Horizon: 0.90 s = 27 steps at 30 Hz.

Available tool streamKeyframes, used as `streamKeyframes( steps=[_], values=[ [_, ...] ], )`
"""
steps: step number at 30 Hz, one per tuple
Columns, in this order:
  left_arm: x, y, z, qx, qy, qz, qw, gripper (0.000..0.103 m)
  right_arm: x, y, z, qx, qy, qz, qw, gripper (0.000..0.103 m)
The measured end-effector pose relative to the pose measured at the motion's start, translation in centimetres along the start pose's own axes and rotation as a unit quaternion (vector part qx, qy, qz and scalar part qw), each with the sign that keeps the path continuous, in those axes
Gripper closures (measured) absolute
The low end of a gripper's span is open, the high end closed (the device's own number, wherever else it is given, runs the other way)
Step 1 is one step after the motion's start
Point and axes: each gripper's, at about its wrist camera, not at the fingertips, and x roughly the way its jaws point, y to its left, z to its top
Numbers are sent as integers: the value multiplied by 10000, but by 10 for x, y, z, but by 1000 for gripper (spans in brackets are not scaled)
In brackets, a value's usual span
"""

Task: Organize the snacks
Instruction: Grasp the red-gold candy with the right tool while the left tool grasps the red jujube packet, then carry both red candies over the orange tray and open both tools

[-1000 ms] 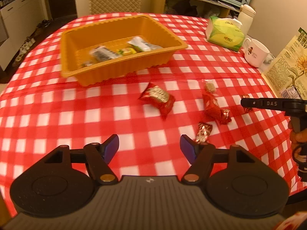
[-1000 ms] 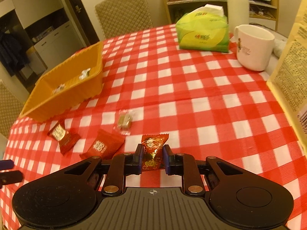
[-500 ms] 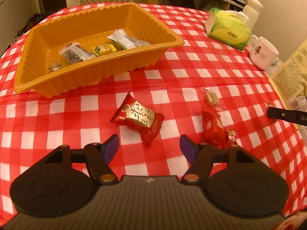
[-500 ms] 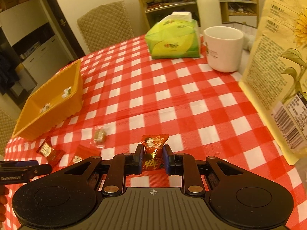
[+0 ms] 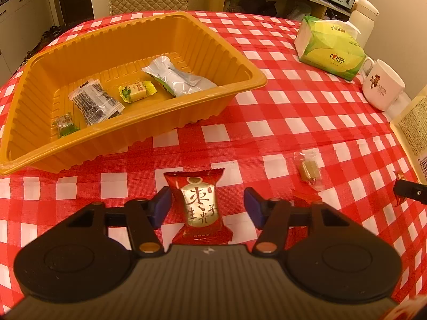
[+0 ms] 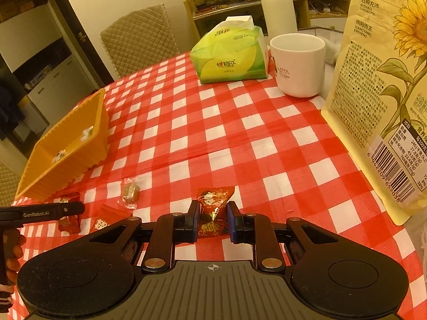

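Left wrist view: the left hand-held gripper (image 5: pixel 207 207) has just been closing around the red jujube packet (image 5: pixel 200 206), pads seemingly not yet touching. Right hand-held gripper (image 6: pixel 212 220) pinches a red candy (image 6: pixel 213 210), bound for the orange tray (image 5: pixel 240 68).

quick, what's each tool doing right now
left tool: open, jaws just been closing around the red date snack, not gripping.
right tool: shut on a red candy.

A red-and-white checked tablecloth (image 5: pixel 293 112) covers the table, where an orange ribbed tray (image 5: pixel 240 80) near the far left edge holds silver, yellow, green and black-printed wrappers. A red packet with a cream label (image 5: pixel 200 205) and a red-and-gold candy (image 6: pixel 214 213) lie near the front edge. Toward the far right corner stand a green-and-yellow tissue pack (image 6: pixel 232 56), a white mug (image 6: pixel 299 64) and a pale yellow sunflower-printed bag (image 6: pixel 381 80).
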Motion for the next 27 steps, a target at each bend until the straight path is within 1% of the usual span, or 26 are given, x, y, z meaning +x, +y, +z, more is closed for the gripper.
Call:
streamKeyframes(
  steps=[3, 5, 6, 8, 9, 10, 16, 19, 27],
  values=[
    [2, 1, -1, -8, 46, 13, 10000, 52, -1, 0, 0, 7, -1, 7, 10000, 81],
    [2, 2, -2, 36, 82, 43, 10000, 58, -2, -1, 0, 11, -9, 14, 10000, 81],
    [2, 2, -2, 50, 99, 50, 9999, 64, -2, -1, 0, 8, -16, 15, 10000, 81],
    [2, 3, -3, 45, 109, 84, 9999, 67, -3, 0, 2, -3, -29, 26, 10000, 81],
    [1, 4, -3, 41, 118, 79, 9999, 74, -3, 0, 2, -10, -36, 33, 10000, 81],
    [0, 4, -3, 37, 126, 72, 9999, 79, -3, 1, 3, -21, -39, 44, 10000, 81],
    [-10, 4, -3, 140, 24, 89, 9999, 80, -3, 8, 5, -97, -60, 111, 9999, 81],
    [-18, 6, -3, 147, -35, 37, 9999, 80, -3, 12, 6, -133, -69, 144, 9998, 81],
    [-58, 19, -1, 80, -327, -121, 9994, 81, -4, 28, 11, -290, -88, 323, 9990, 81]
  ],
)
